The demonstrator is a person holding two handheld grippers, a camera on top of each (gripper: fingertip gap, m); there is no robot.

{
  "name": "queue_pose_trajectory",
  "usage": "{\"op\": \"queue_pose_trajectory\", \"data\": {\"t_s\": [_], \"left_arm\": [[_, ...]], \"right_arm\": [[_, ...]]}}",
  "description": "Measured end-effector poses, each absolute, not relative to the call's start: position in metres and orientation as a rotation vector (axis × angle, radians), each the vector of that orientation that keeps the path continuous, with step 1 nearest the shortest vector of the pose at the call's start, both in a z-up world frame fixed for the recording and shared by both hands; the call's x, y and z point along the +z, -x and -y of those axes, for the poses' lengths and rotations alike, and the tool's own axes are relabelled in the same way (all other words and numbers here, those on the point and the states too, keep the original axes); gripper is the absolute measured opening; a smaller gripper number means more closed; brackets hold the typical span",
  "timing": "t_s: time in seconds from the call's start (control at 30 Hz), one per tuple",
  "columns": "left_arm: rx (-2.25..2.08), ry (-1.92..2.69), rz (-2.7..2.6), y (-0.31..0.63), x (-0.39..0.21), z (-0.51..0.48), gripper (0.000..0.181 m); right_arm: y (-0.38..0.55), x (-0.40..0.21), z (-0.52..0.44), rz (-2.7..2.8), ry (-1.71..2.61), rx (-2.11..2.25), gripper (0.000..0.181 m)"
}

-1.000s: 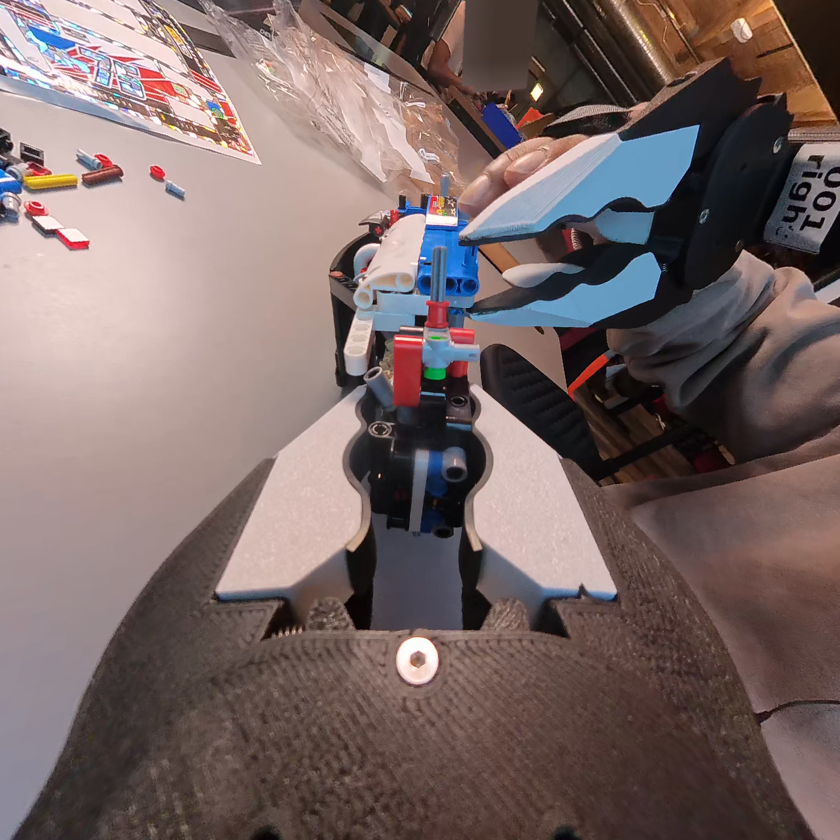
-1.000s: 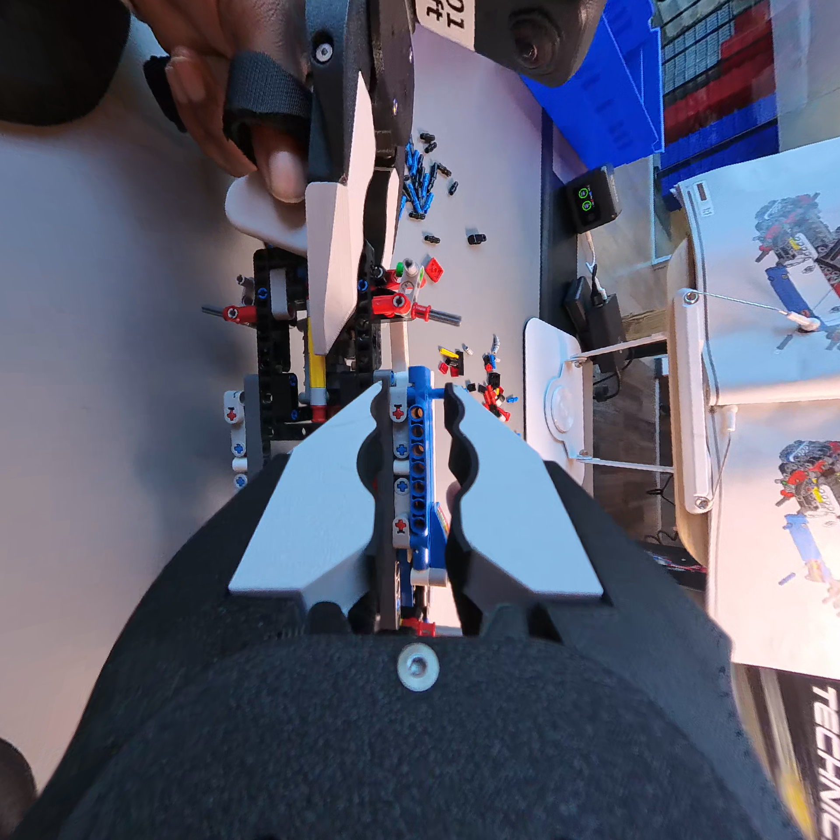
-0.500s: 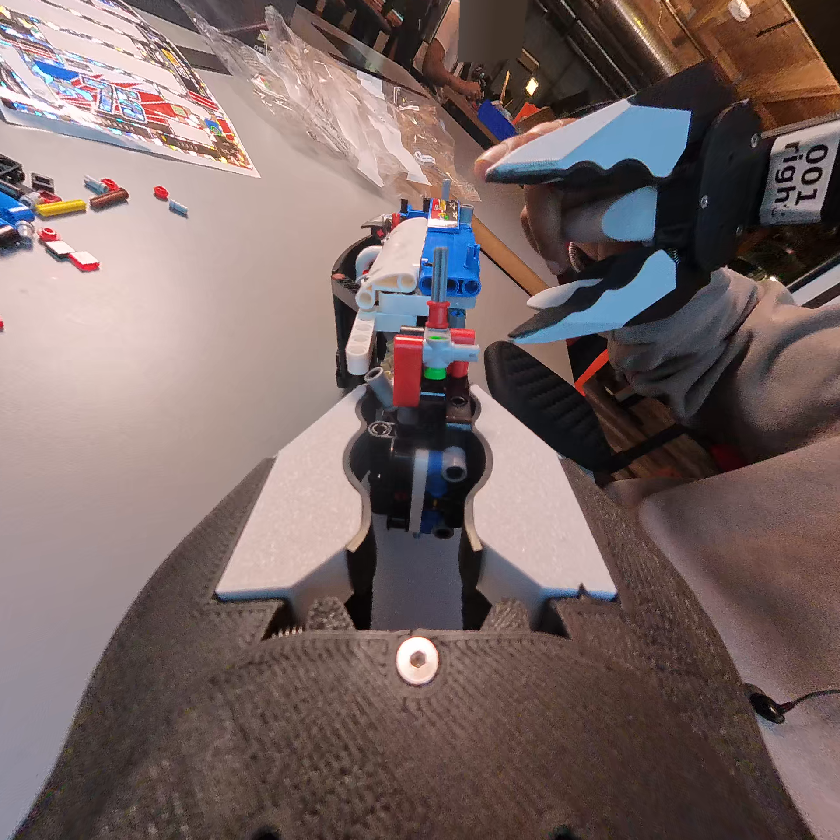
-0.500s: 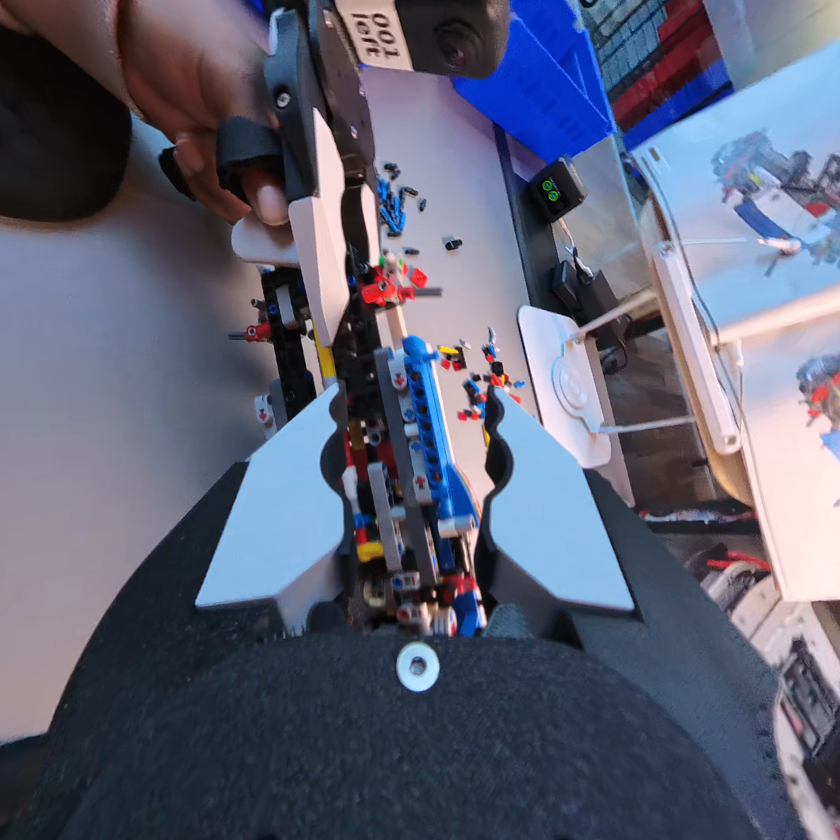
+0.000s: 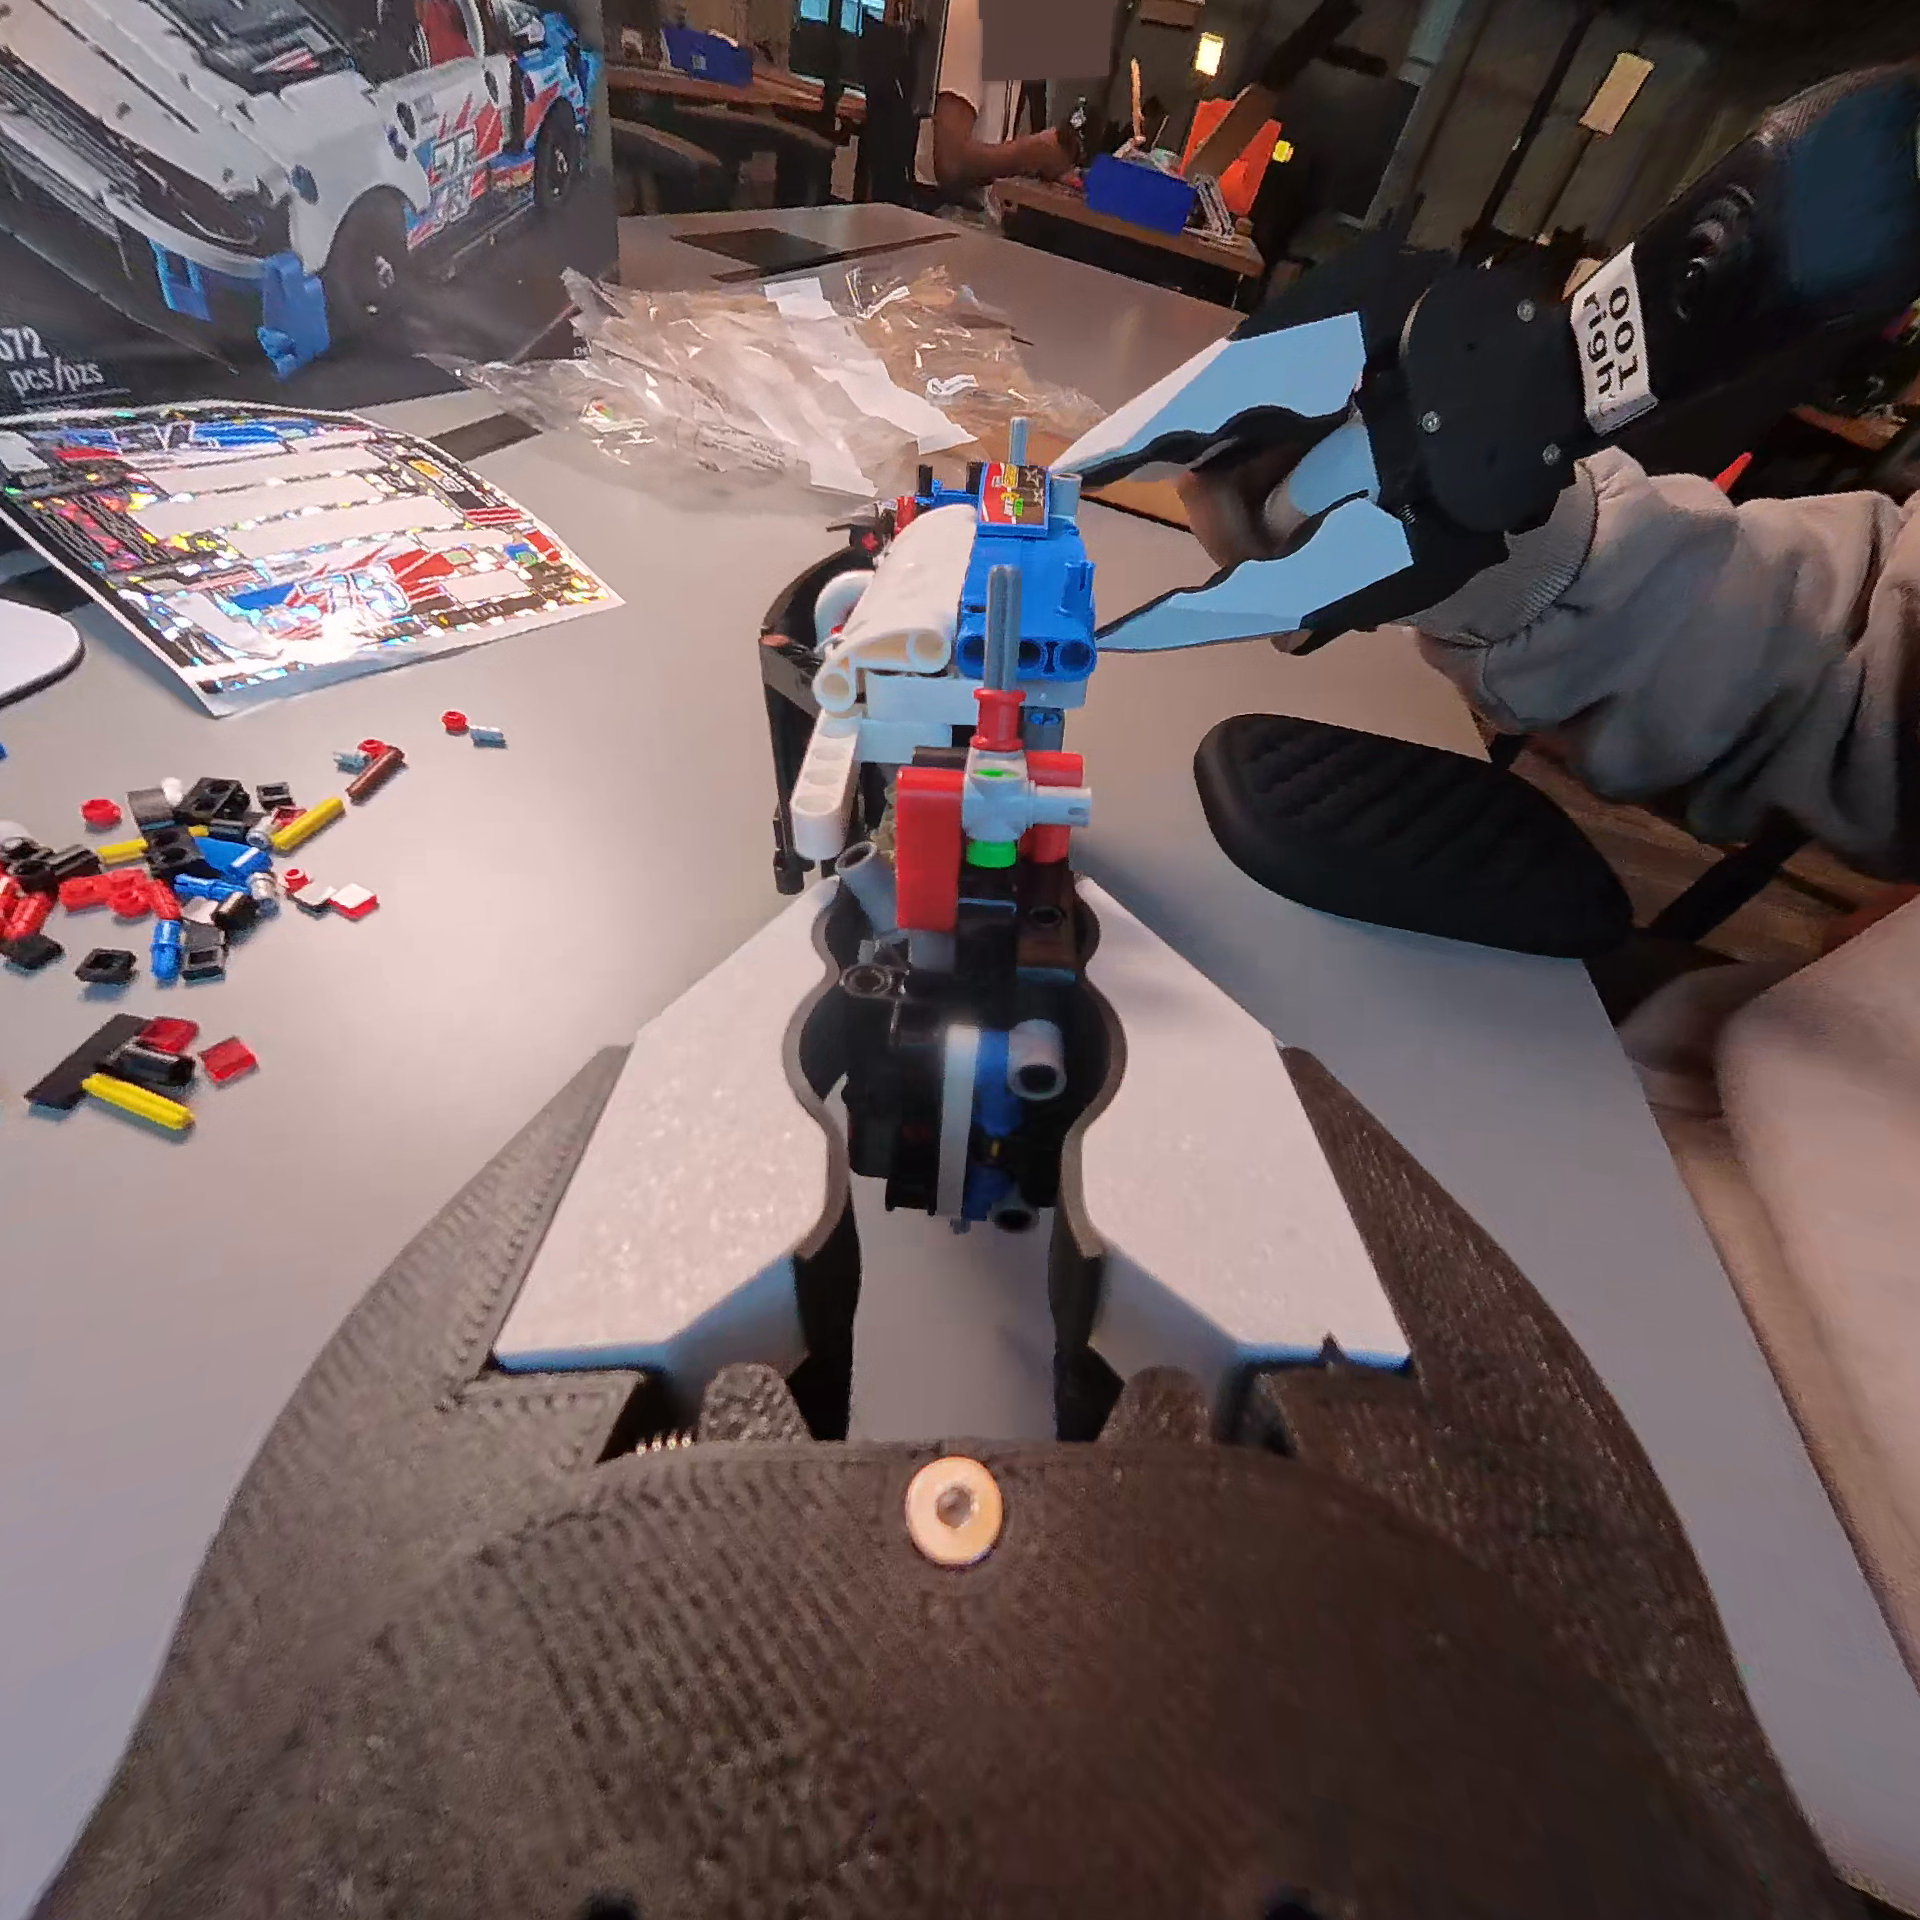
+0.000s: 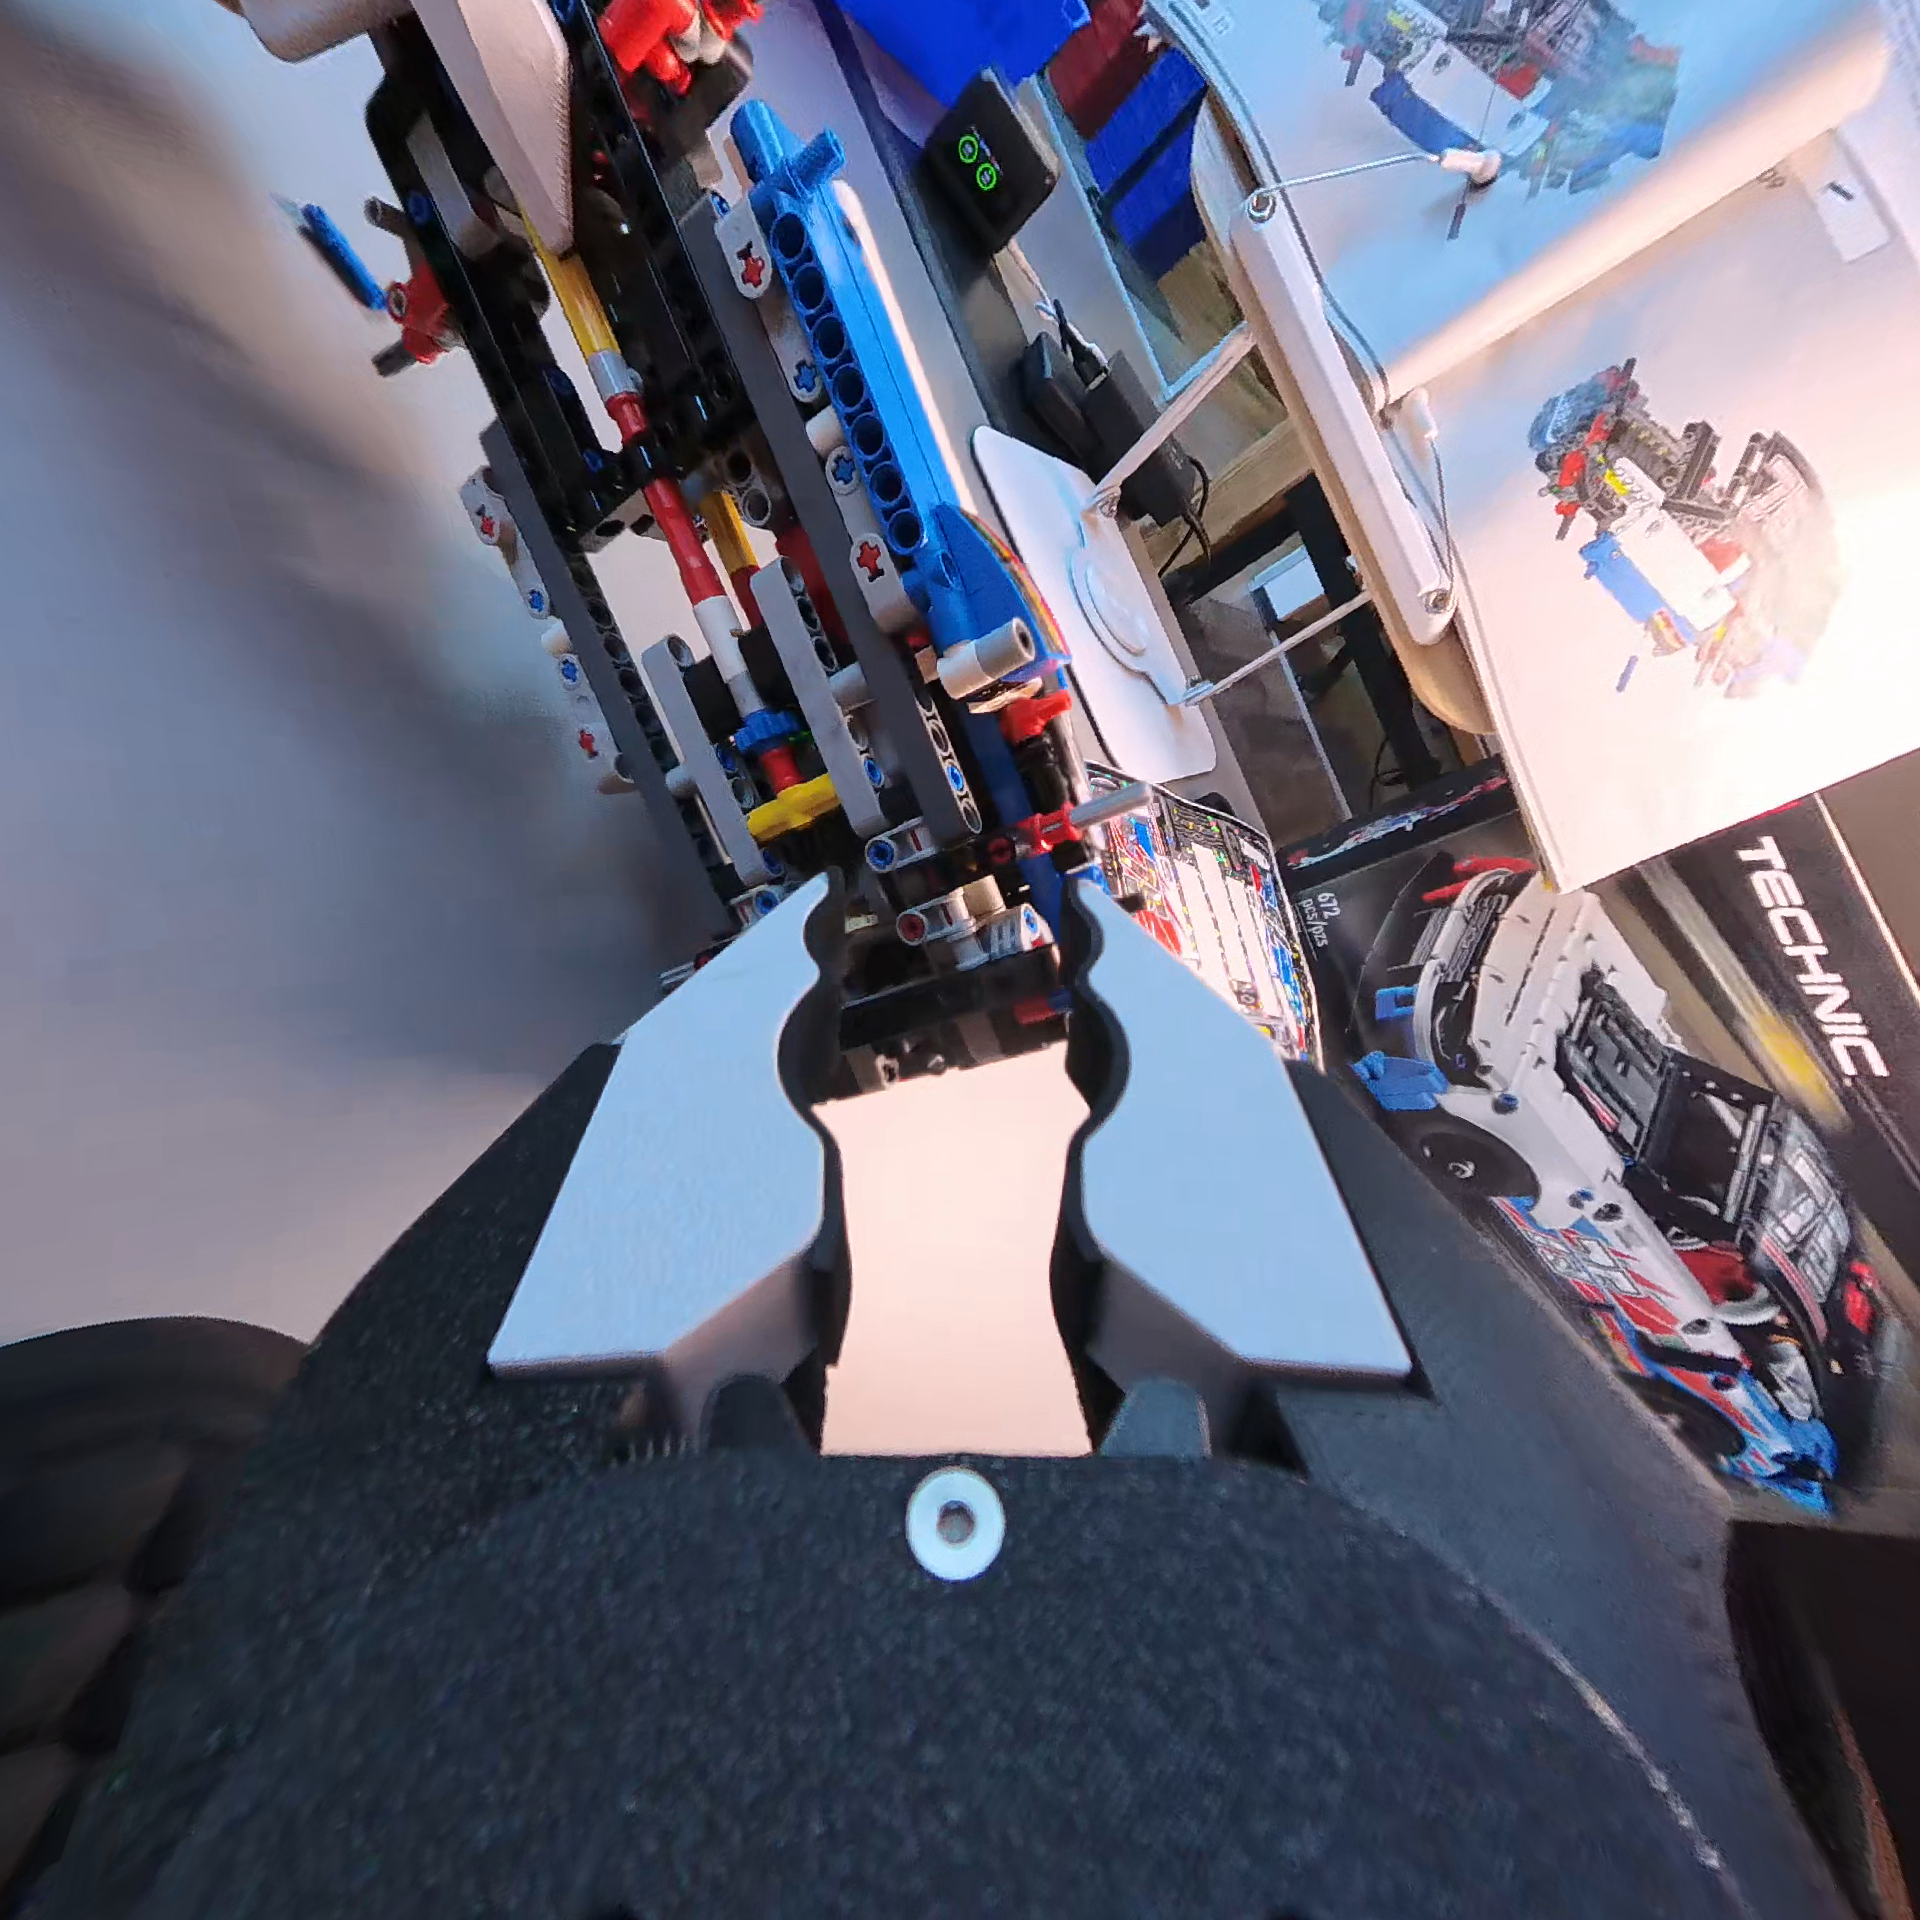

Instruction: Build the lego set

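Note:
A partly built lego car of black, blue, white and red beams is held just above the grey table. My left gripper is shut on its near black end. My right gripper comes in from the upper right, open, with its tips on either side of the blue block at the model's far end. In the right wrist view the right gripper is open with the model's end between its tips, and the long blue beam runs away from it. One left finger shows at the top.
Loose small pieces lie on the left of the table, behind them a sticker sheet, the set's box and empty plastic bags. A black chair seat is at the right table edge. An instruction booklet stands on a holder.
My right gripper let go of the blue beam, opened, pulled off and came back to the model's far end. My left gripper kept its grip and turned the model level.

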State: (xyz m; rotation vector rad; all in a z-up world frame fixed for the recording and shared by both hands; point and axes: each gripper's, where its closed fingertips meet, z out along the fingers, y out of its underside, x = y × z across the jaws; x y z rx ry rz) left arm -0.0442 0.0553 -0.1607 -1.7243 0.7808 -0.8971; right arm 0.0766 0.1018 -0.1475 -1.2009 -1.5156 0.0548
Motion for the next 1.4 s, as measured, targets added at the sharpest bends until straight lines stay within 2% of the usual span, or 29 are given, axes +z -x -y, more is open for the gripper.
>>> {"op": "queue_pose_trajectory", "data": {"t_s": [0.1, 0.23, 0.4, 0.63, 0.77, 0.87, 0.97, 1.07, 1.27, 1.4], "left_arm": [[-0.862, 1.707, -0.795, 0.045, -0.159, -0.059, 0.037], [-0.89, 1.742, -0.779, 0.049, -0.157, -0.072, 0.037], [-0.913, 1.744, -0.764, 0.059, -0.157, -0.09, 0.037], [-0.864, 1.724, -0.69, 0.083, -0.161, -0.1, 0.037], [-0.863, 1.723, -0.665, 0.091, -0.164, -0.102, 0.037], [-0.873, 1.721, -0.658, 0.094, -0.166, -0.101, 0.037], [-0.867, 1.72, -0.664, 0.093, -0.168, -0.098, 0.037], [-0.859, 1.726, -0.661, 0.093, -0.17, -0.096, 0.037], [-0.811, 1.753, -0.696, 0.089, -0.177, -0.089, 0.036], [-0.785, 1.757, -0.729, 0.077, -0.178, -0.084, 0.037]], "right_arm": [[-0.078, -0.148, -0.105, 1.479, 1.207, 0.035, 0.034], [-0.044, -0.136, -0.059, 1.478, 1.172, 0.275, 0.011], [0.041, -0.189, 0.013, 1.781, 1.28, 0.609, 0.016], [0.118, -0.234, -0.006, 2.006, 1.414, 0.567, 0.025], [0.135, -0.245, -0.013, 2.107, 1.44, 0.527, 0.02], [0.132, -0.247, -0.01, 2.197, 1.432, 0.52, 0.004], [0.12, -0.247, -0.008, 2.233, 1.427, 0.505, 0.003], [0.11, -0.229, -0.002, 2.08, 1.472, 0.692, 0.002], [0.079, -0.168, -0.027, 1.35, 1.668, 1.297, 0.002], [0.063, -0.132, -0.055, 0.911, 1.632, 1.577, 0.002]]}}
